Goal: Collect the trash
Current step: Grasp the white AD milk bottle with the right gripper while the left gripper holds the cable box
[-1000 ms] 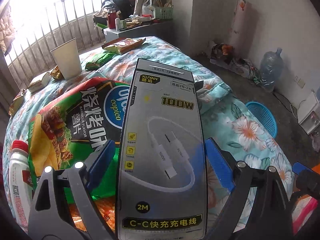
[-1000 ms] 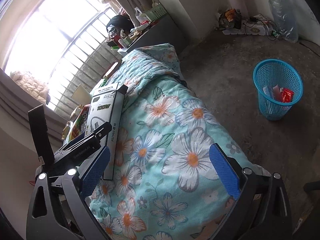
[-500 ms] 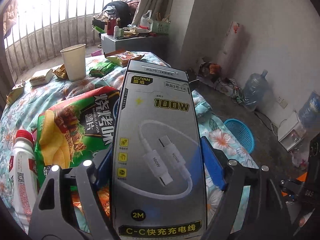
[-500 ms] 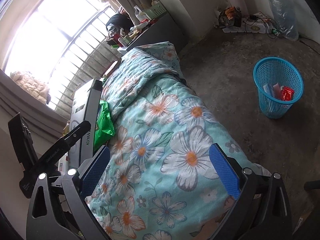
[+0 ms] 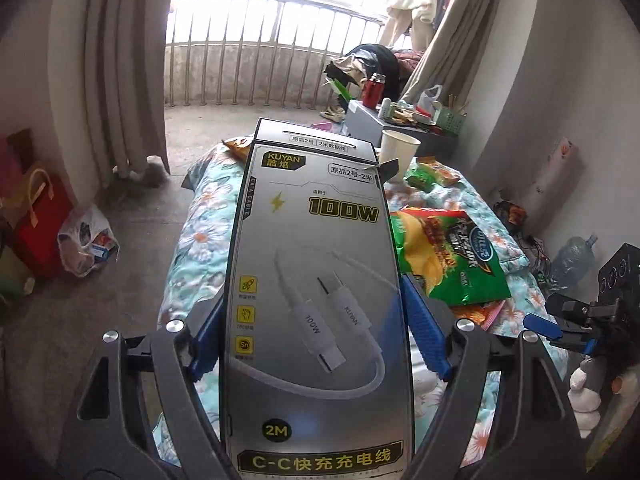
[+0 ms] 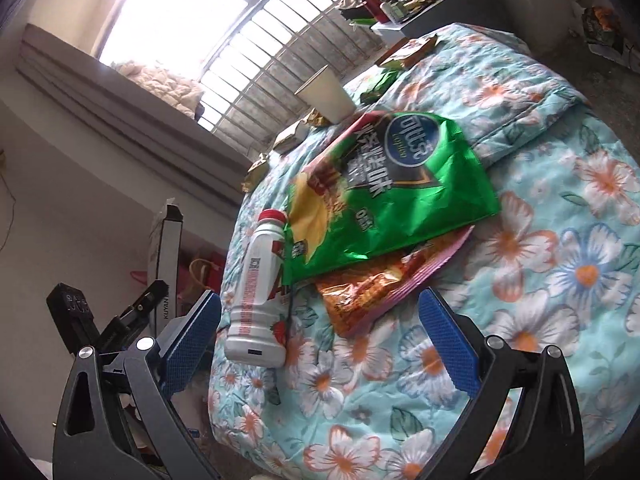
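Note:
A silver cable box (image 5: 316,280) marked "100W" fills the left wrist view, and my left gripper (image 5: 316,332) is shut on it, blue pads pressing both long sides. It hangs above the floral quilt's (image 5: 200,232) edge. In the right wrist view the same box (image 6: 164,248) stands upright at far left. My right gripper (image 6: 320,344) is open over the quilt (image 6: 540,280) with nothing between its fingers. Just beyond it lie a white bottle (image 6: 260,292) with a red cap, a green chip bag (image 6: 392,188) and an orange snack bag (image 6: 384,284). A paper cup (image 6: 326,94) stands farther back.
Small wrappers (image 6: 296,136) lie near the cup. A grey side table (image 5: 368,120) with clutter stands past the bed. On the floor at left sit a tied plastic bag (image 5: 86,240) and a red bag (image 5: 40,216). A water jug (image 5: 572,256) stands by the right wall.
The left gripper closed on the cable box, then lifted it and swung left toward the balcony. The right gripper swung from the floor and blue basket to the trash on the bed.

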`<state>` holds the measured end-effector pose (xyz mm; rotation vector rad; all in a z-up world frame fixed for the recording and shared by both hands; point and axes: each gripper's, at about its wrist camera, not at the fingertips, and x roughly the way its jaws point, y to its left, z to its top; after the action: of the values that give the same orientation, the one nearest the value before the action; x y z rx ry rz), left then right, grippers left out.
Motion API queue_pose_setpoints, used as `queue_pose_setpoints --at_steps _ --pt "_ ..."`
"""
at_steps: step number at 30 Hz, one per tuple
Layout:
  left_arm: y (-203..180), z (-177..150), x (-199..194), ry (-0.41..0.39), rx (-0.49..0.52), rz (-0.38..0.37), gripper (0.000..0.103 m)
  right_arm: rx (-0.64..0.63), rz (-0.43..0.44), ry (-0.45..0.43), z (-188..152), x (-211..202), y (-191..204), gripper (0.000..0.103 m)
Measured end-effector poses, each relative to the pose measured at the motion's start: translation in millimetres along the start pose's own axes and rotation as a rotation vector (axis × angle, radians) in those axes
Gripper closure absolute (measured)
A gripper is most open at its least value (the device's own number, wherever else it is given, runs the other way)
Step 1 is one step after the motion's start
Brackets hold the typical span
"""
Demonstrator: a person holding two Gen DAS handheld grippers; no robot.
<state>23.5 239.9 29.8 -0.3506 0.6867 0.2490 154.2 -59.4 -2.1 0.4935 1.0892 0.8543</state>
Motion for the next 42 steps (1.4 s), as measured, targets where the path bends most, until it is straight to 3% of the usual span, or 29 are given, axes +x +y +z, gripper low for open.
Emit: queue_pose_setpoints --at_steps 4,9,11,14,16,19,23,27,33,38,40,42 --pt "39.2 -17.8 -2.6 0.032 -0.092 0.032 0.028 -0.042 0.020 0.136 3.8 60.9 30.6 0.008" --pt "59.4 -24.1 -7.0 0.030 -0.133 0.035 0.028 -0.057 -0.047 0.236 11.2 114.0 43.7 0.014" --pt "64.3 -24.2 -8.1 0.026 -0.138 0.030 0.028 -0.053 -0.055 0.283 13.1 131.1 45.2 0.018" --pt "65.7 -23.2 -5.9 0.026 -0.136 0.017 0.028 -0.048 -0.076 0.343 9.9 149.1 44.8 0.036" --pt "66.1 -22.9 -4.5 0.027 -0.137 0.008 0.028 -0.059 -0.066 0.338 6.0 148.5 46.6 0.037" --pt "64.6 -22.3 -0.6 0.031 -0.133 0.002 0.028 -0.054 0.007 0.347 -2.5 138.7 45.8 0.038" --pt "61.0 -18.9 4.5 0.038 -0.124 -0.019 0.028 -0.016 0.196 0.350 -10.7 109.8 45.2 0.038" --pt "45.5 -14.0 8.7 0.045 -0.101 -0.065 0.028 0.041 0.295 0.294 -8.8 65.5 28.7 0.038" --pt "-1.4 -9.4 22.5 0.079 -0.038 -0.193 0.028 0.124 0.322 0.131 -3.2 -18.0 -12.2 0.039" --pt "-46.7 -6.6 33.2 0.092 0.014 -0.284 0.028 0.137 0.187 -0.125 0.0 -102.8 -41.2 0.039" --pt "-64.8 -11.0 38.0 0.109 0.037 -0.322 0.028 0.110 0.073 -0.228 -5.0 -126.6 -46.0 0.039" --pt "-85.0 -18.1 45.9 0.139 0.070 -0.349 0.028 0.080 -0.079 -0.277 -11.2 -137.8 -52.5 0.038"
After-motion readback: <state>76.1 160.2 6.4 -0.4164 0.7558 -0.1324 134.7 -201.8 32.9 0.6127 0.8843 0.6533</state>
